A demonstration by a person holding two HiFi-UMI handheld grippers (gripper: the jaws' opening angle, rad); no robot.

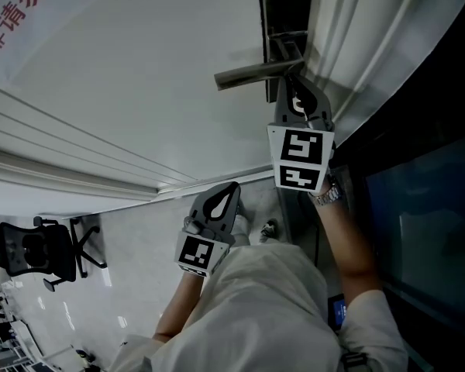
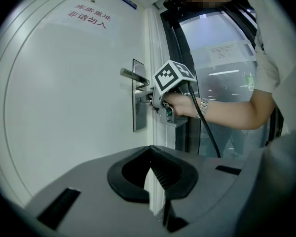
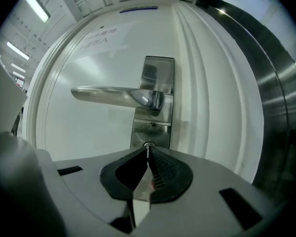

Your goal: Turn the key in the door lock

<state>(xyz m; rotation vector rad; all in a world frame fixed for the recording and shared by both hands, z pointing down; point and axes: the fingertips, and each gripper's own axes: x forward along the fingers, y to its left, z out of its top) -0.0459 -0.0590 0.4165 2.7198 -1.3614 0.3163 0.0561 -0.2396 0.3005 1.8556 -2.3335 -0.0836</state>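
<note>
A steel lock plate [image 3: 157,73] with a lever handle [image 3: 108,95] sits on the white door [image 3: 89,132]. My right gripper [image 3: 148,149] is pressed up to the keyhole below the handle, shut on the key [image 3: 148,145], of which only a small metal sliver shows at the jaw tips. The head view has this gripper [image 1: 290,80] just under the handle [image 1: 248,74]. In the left gripper view it [image 2: 151,97] is against the plate [image 2: 138,113]. My left gripper [image 2: 149,164] hangs back from the door, shut and empty, lower in the head view [image 1: 231,189].
Red lettering [image 2: 89,18] is printed high on the door. A dark glass panel [image 1: 422,215] and a metal frame stand right of the door. An office chair [image 1: 39,250] stands on the shiny floor to the left. A cable [image 2: 207,127] trails from the right gripper.
</note>
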